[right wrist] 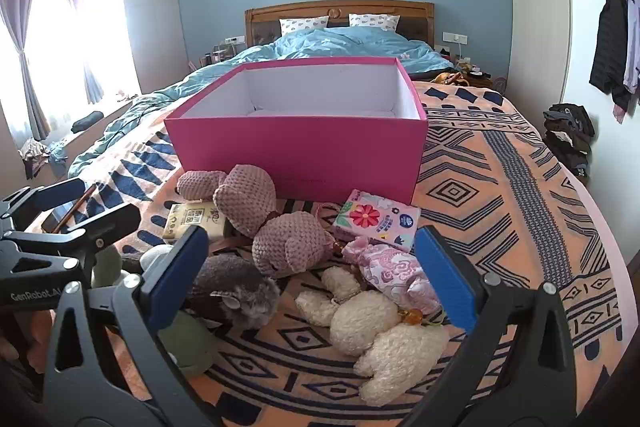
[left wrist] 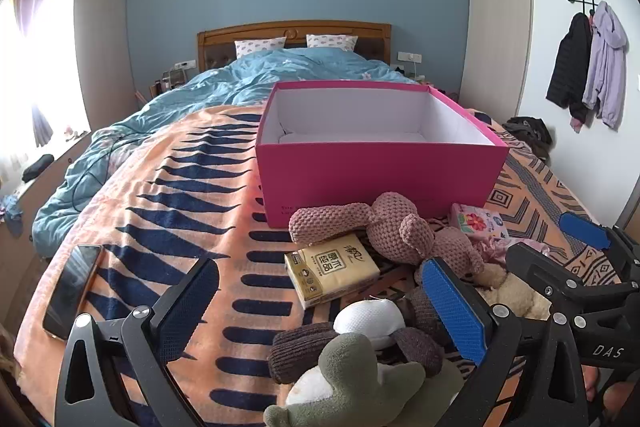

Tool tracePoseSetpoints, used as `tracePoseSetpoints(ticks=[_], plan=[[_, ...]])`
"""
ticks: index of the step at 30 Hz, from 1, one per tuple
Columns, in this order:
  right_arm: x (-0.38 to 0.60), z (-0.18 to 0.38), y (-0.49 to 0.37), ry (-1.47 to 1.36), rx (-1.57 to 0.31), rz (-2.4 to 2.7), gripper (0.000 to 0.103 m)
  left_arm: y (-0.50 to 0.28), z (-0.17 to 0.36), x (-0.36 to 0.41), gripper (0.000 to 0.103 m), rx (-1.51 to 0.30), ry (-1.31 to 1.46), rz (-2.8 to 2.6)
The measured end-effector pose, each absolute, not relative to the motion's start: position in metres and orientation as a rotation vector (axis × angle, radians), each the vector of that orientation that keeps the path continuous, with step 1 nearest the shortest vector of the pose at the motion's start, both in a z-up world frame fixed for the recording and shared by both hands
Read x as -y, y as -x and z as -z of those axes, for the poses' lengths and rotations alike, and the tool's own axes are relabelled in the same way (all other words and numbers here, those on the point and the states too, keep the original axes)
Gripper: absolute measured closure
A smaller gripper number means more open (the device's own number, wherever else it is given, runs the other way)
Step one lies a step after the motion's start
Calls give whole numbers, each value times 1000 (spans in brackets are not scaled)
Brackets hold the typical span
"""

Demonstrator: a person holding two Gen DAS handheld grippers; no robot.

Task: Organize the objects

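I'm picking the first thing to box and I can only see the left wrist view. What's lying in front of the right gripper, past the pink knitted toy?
Observer: A cream fluffy toy lies on the bedspread, below the right gripper. Its fingers are open and nothing is gripped.
Operator: Is anything else down there that I can't make out?
Observer: A grey furry toy lies near the finger on the left of that view.
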State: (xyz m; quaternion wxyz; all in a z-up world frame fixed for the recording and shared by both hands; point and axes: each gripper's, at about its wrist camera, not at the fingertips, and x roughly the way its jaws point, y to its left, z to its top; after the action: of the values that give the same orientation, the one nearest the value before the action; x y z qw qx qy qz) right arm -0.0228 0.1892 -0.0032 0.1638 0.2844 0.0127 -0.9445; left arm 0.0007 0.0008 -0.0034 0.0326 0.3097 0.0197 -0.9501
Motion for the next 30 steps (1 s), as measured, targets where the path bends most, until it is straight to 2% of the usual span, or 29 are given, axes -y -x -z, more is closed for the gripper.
tracePoseSetpoints(ticks=[30], plan=[[-186, 4, 23, -806, -32, 2676, 0, 0, 4, 0, 0, -58, -949, 2916]])
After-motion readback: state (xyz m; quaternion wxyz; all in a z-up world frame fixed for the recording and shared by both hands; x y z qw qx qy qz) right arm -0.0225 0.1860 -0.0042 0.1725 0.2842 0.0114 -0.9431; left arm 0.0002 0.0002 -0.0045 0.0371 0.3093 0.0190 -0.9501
